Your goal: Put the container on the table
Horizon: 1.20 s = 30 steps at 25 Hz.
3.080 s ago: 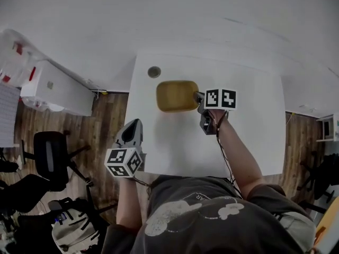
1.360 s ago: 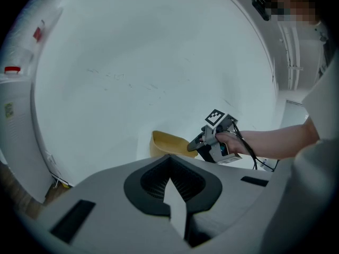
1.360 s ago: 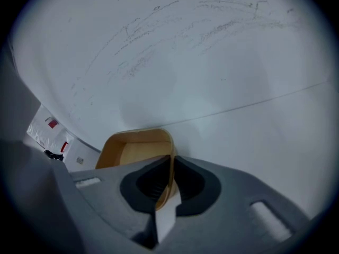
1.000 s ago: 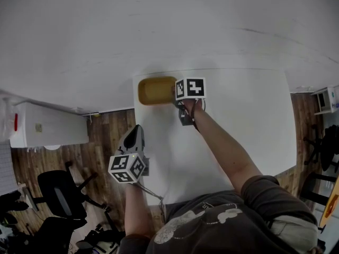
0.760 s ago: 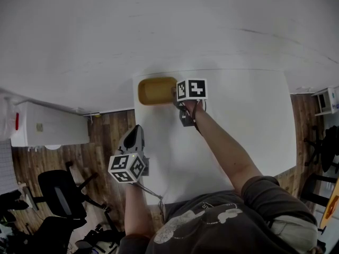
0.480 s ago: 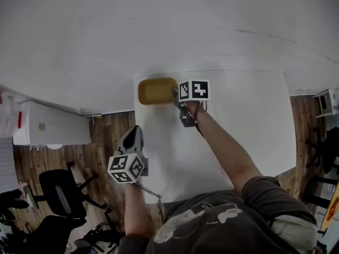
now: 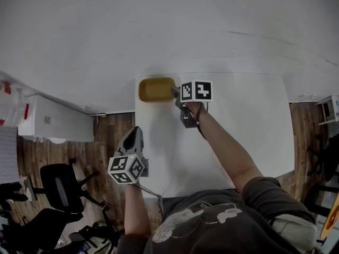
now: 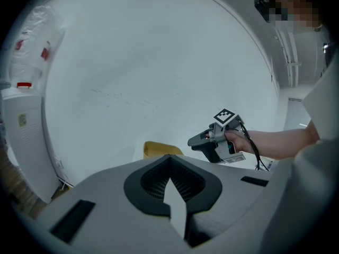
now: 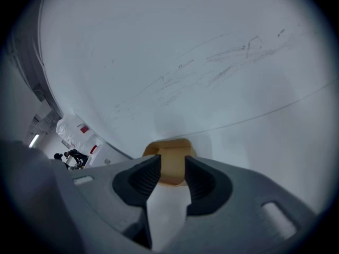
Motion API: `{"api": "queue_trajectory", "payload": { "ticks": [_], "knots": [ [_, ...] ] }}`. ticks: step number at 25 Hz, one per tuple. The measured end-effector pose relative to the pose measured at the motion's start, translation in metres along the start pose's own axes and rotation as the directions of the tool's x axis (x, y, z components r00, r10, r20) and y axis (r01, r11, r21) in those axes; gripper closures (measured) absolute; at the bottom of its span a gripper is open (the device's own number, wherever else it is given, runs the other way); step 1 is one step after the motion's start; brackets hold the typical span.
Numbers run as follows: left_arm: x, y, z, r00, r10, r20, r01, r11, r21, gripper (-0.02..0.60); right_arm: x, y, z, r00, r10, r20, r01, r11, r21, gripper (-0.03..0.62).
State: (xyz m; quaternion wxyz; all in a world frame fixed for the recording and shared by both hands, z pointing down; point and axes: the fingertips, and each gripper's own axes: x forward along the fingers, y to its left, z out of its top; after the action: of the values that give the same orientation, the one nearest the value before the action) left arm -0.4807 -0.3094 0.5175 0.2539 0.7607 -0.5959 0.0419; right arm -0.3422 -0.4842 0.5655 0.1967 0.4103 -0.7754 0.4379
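The yellow container (image 7: 157, 89) stands on the white table (image 7: 238, 120) at its far left corner. My right gripper (image 7: 174, 91) hovers just to its right, jaws pointing at it. In the right gripper view the container (image 9: 170, 148) shows beyond the tips of the right gripper (image 9: 172, 162). Its jaws have just been opening and stand apart, with nothing pressed between the pads. My left gripper (image 7: 136, 127) hangs beside the table's left edge, away from the container. Its fingertips (image 8: 169, 156) meet with nothing held, and past them I see the container (image 8: 159, 149) and the right gripper (image 8: 194, 141).
A white wall rises right behind the table's far edge. Left of the table, on the wooden floor, stand a white cabinet (image 7: 58, 123) and a black office chair (image 7: 61, 187). The container sits close to the table's left and far edges.
Three seconds ago the right gripper held the container nearer the table's middle. Over the last second the container has stayed at the corner while the right gripper drew slightly back from it.
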Motion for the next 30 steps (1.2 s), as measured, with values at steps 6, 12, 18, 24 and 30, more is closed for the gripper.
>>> {"api": "queue_trajectory", "payload": {
  "ticks": [6,12,18,24,30],
  "knots": [
    [-0.021,-0.025,0.002,0.999,0.02,0.031,-0.021,1.0,0.004,0.584,-0.033,0.026,-0.007,0.993,0.118,0.006,-0.117,0.992,-0.05,0.456],
    [-0.04,-0.057,0.0,0.997,0.043,0.061,-0.044,0.999,0.008,0.584,-0.073,0.039,-0.019,0.98,0.199,0.006,-0.197,0.974,-0.114,0.467],
    [-0.06,-0.093,-0.002,0.992,0.072,0.102,-0.074,0.997,0.01,0.584,-0.109,0.042,-0.032,0.971,0.24,-0.003,-0.236,0.955,-0.179,0.514],
    [-0.076,-0.132,-0.014,0.987,0.102,0.126,-0.104,0.995,0.004,0.584,-0.144,0.033,-0.053,0.959,0.28,-0.033,-0.281,0.934,-0.221,0.551],
    [-0.086,-0.163,-0.029,0.982,0.131,0.137,-0.131,0.991,-0.009,0.584,-0.175,0.027,-0.072,0.944,0.325,-0.05,-0.326,0.906,-0.272,0.584]
  ]
}}
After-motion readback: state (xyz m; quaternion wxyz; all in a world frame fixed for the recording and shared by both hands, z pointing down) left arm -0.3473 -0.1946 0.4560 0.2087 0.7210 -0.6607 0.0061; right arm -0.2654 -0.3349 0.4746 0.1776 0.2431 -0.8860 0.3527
